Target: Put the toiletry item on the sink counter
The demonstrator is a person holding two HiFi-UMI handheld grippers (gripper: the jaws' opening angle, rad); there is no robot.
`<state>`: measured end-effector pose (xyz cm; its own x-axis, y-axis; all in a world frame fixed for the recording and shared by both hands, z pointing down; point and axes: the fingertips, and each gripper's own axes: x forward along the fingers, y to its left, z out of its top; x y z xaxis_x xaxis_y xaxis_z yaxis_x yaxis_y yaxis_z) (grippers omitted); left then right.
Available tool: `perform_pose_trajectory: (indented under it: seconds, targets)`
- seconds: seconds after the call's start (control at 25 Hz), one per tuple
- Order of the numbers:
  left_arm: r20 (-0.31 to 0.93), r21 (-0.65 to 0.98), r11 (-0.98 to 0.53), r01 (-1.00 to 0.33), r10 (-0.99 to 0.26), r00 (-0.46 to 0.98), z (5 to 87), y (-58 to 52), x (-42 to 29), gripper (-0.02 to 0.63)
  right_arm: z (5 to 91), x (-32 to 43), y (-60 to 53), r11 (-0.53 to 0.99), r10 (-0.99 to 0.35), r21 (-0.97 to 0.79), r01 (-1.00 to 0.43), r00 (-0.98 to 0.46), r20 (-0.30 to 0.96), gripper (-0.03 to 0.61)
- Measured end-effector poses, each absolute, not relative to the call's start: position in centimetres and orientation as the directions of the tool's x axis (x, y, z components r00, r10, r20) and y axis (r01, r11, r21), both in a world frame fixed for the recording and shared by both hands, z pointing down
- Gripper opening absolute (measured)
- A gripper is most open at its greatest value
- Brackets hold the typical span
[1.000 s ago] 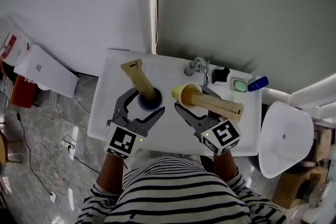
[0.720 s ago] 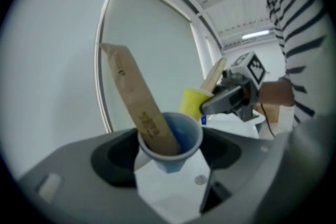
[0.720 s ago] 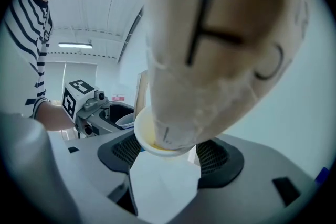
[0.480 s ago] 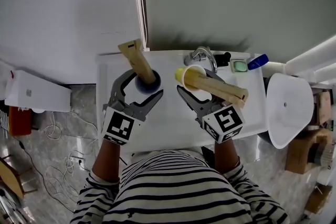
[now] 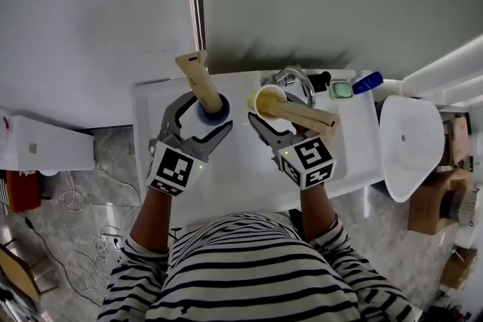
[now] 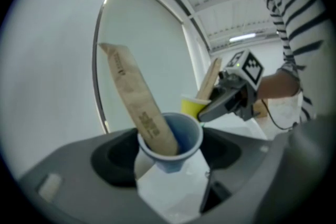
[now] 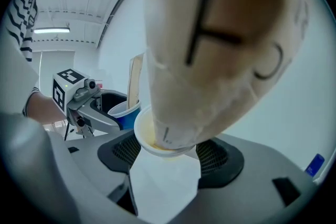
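**Head view.** The left gripper is clamped on a blue cup, which is held between its fingers. A tan packet stands tilted in the cup. The right gripper is likewise closed on a yellow cup, and a second packet leans back over its fingers. The sink counter lies below both sets of fingertips, and a faucet stands just beyond the right ones.

**Left gripper view.** The blue cup is pressed between widely spread jaws, rim up.

**Right gripper view.** The yellow cup is gripped between the pads, and its packet looms overhead.

**Handling.** The cups are judged light, thin-walled and easily crushed. The packets are loose and top-heavy, so a gentle, upright hold low on the cup wall is advised.
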<state>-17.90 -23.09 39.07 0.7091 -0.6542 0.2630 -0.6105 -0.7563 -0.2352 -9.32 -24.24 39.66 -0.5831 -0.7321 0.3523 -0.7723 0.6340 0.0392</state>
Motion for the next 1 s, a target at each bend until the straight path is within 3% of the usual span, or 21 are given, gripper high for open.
perform_pose_trajectory:
  seconds: [1.0]
  targets:
    - [0.293,-0.122,-0.791,-0.599,-0.606,0.740,47.0,-28.2,-19.6,0.362,55.2,-9.5,-32.6,0.523,-0.693,-0.024,-0.852,-0.441,0.570,0.332]
